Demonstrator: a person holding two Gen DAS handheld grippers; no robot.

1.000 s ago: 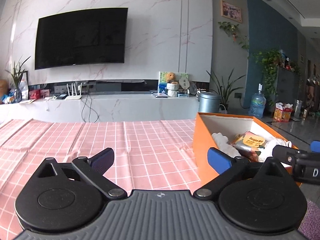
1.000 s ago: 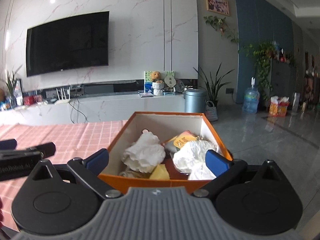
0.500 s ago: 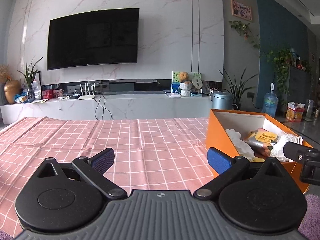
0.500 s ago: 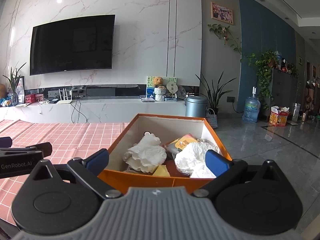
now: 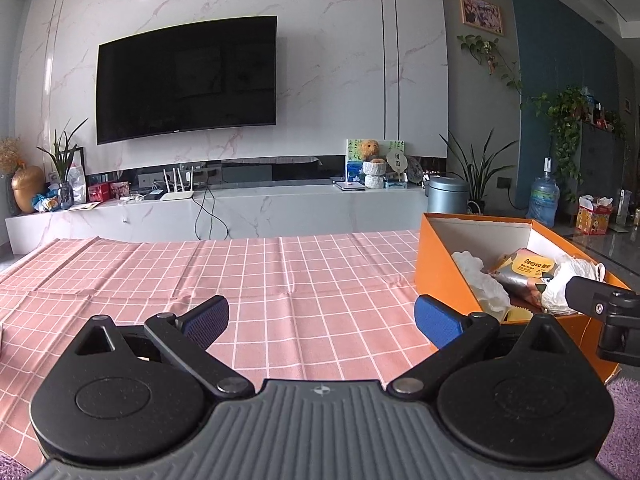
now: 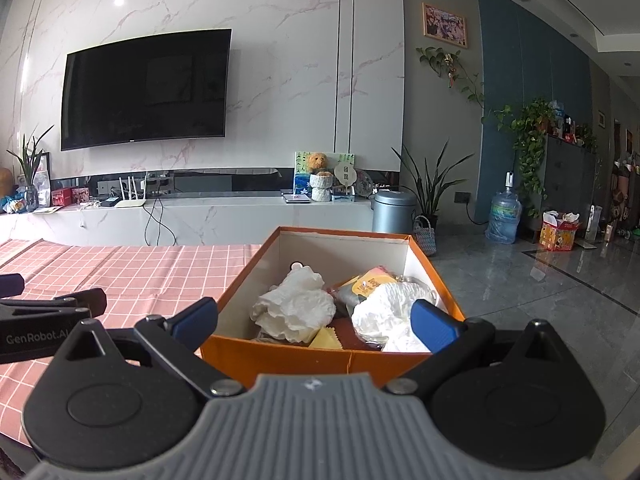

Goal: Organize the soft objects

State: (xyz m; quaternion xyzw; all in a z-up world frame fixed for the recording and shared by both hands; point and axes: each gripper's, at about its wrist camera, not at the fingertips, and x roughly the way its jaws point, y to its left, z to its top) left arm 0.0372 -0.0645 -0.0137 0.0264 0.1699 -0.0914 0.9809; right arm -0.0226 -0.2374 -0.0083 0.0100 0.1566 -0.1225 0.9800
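Observation:
An orange box (image 6: 320,354) (image 5: 440,276) stands at the right end of the pink checked tablecloth (image 5: 260,276). Inside lie a crumpled white cloth (image 6: 294,306), a white bag (image 6: 384,310), a yellow-labelled packet (image 5: 534,268) and a yellow cloth corner (image 6: 326,338). My right gripper (image 6: 314,320) hangs open just before the box's near wall, its blue pads level with the rim and empty. My left gripper (image 5: 320,316) is open and empty over the bare cloth, left of the box. The right gripper's black body (image 5: 600,300) shows at the right edge of the left wrist view.
A white marble TV bench (image 5: 224,208) with routers, cables and a teddy bear (image 6: 318,162) runs behind the table under a wall TV (image 5: 186,80). A grey bin (image 6: 394,210), plants and a water bottle (image 6: 504,216) stand on the glossy floor to the right.
Both grippers have drawn back and risen slightly; the box looks farther away and more of the tablecloth shows. Both stay open and empty.

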